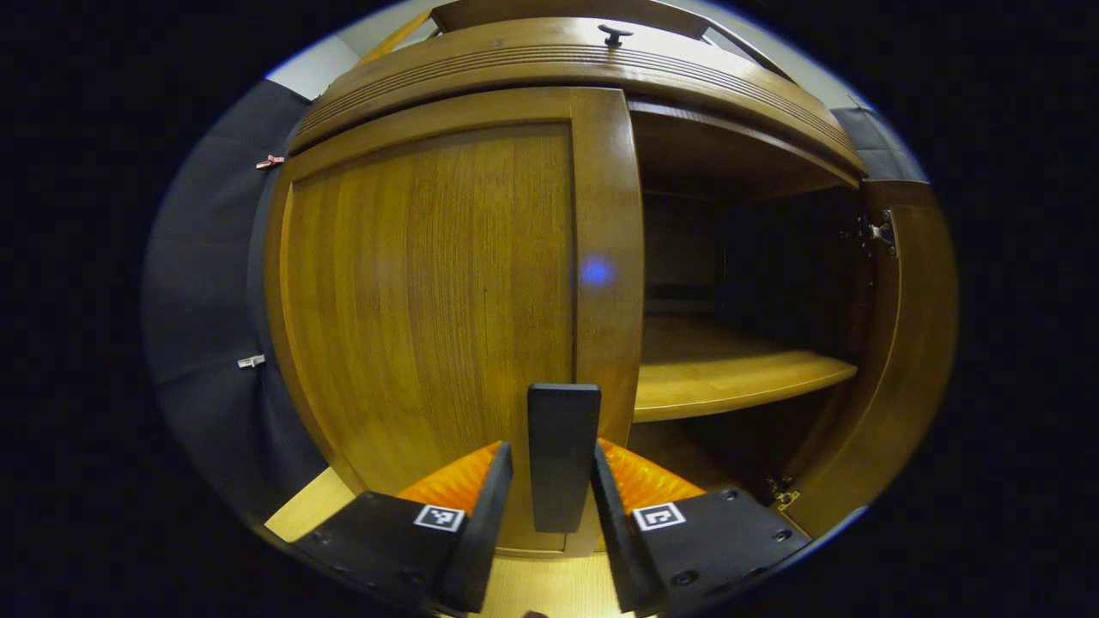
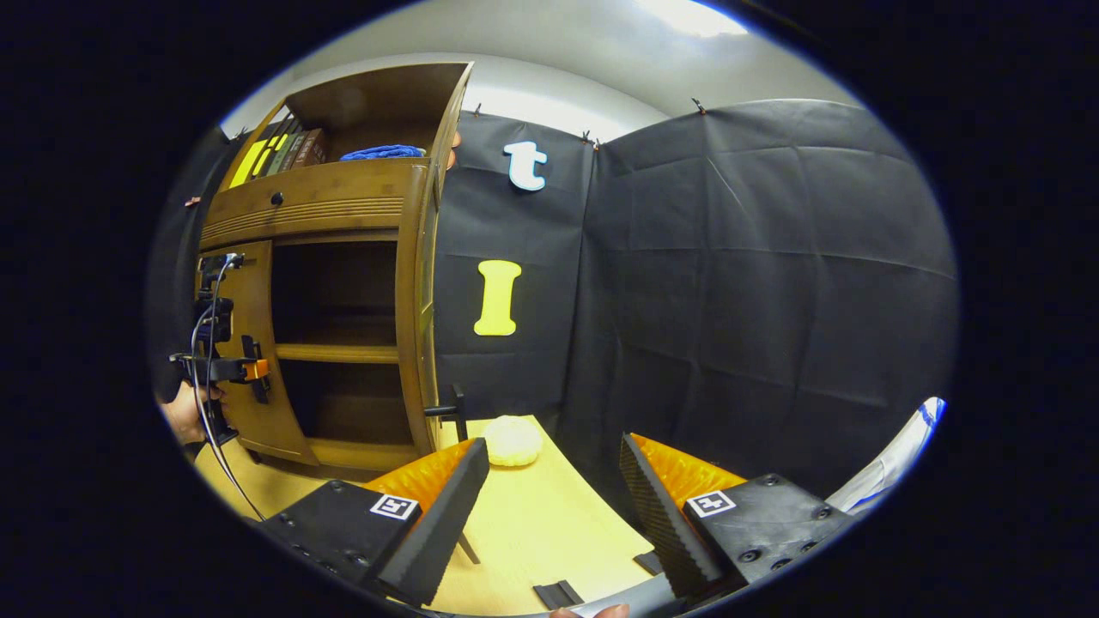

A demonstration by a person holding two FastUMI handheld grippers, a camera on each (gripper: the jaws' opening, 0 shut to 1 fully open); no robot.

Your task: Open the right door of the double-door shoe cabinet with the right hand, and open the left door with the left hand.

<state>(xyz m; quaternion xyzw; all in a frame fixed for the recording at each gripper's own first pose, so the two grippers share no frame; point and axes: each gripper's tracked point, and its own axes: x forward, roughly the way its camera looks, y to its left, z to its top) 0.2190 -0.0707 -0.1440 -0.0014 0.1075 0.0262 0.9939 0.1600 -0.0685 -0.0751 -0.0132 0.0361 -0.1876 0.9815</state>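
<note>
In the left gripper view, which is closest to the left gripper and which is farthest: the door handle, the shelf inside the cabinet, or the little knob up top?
1. Door handle: right between the left gripper's fingers, on the closed left door.
2. Shelf: to the right, inside the open half of the cabinet.
3. Knob: high up, on the band above the doors.

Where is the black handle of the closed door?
In the left gripper view, the handle stands low on the left door, between the left gripper fingers, beside the open compartment.
</note>
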